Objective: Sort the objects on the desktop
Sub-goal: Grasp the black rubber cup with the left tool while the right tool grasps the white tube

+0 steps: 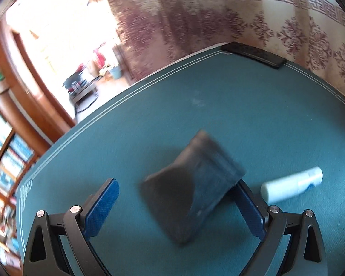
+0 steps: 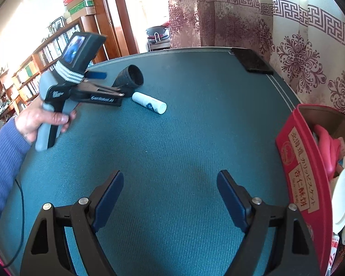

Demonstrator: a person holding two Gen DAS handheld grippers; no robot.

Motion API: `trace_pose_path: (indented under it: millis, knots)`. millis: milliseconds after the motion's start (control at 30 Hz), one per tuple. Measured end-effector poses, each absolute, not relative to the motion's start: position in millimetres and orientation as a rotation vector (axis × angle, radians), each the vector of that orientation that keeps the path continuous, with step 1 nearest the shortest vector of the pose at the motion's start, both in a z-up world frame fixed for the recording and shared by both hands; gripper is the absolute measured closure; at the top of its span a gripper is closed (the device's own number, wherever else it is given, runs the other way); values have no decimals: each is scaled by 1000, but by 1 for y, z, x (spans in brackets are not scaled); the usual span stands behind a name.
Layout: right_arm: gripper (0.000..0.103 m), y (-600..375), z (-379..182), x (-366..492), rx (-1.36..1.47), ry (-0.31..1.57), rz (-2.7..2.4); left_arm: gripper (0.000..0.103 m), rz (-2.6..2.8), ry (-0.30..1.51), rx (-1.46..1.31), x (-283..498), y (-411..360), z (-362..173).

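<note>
Your left gripper has a dark cup between its blue pads; one pad touches the cup's side, the other stands clear of it, and the blur keeps you from telling whether it is gripped. The cup sits tilted over the green table mat. Just beside the cup lies a white tube on its side. Farther from the cup, at the mat's far corner, lies a flat black slab. Behind that hangs a patterned curtain.

Your right gripper stands wide open with nothing between its pads, over bare mat well apart from the cup.

Only the right wrist view shows your hand in a blue sleeve holding the left tool, a red box with pink and white things inside, well away from the cup, and a bookshelf in sharp detail. The left view shows the cup blurred and close up.
</note>
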State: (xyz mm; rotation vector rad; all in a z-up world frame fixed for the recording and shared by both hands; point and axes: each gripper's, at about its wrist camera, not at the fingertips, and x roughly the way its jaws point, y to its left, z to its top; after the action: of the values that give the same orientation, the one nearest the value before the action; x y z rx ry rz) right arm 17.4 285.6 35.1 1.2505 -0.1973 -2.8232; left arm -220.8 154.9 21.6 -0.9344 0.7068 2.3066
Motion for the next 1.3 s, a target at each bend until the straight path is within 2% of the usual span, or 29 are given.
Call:
trace_pose_path:
  millis: [100, 233, 333, 367, 400, 433, 533, 733, 1033, 1100, 1133, 1167, 1300]
  knots:
    - [17, 288, 33, 14, 1263, -209, -2824, 3, 2277, 651, -958, -234, 160, 21]
    - [17, 287, 31, 7, 1271, -209, -2810, 7, 2239, 424, -1063, -250, 150, 16]
    - [17, 282, 31, 1, 1261, -190, -2805, 8, 2287, 388, -1081, -249, 145, 15]
    - [17, 280, 32, -1, 1254, -186, -2806, 13, 2298, 366, -1080, -247, 141, 16]
    - [17, 280, 33, -4, 1244, -182, -2807, 37, 2304, 344, -1055, -242, 137, 20]
    - [17, 278, 35, -9, 1230, -176, -2809, 42, 2309, 323, -1054, -238, 131, 23]
    - [17, 276, 39, -28, 1204, -169, -2808, 45, 2336, 221, -1108, -232, 112, 24]
    - [20, 262, 44, -74, 1170, -77, -2819, 48, 2361, 192, -1119, -209, 83, 23]
    - [43, 251, 21, -135, 1257, 112, -2754, 50, 2406, 125, -1063, -174, 48, 43]
    - [57, 250, 22, -138, 1260, 125, -2736, 50, 2411, 129, -1056, -168, 47, 46]
    - [73, 250, 23, -138, 1263, 127, -2727, 50, 2413, 129, -1055, -167, 46, 47]
    - [82, 249, 24, -138, 1268, 139, -2727, 50, 2415, 128, -1053, -166, 45, 47]
    - [82, 251, 23, -126, 1278, 100, -2732, 50, 2429, 129, -1047, -163, 46, 47]
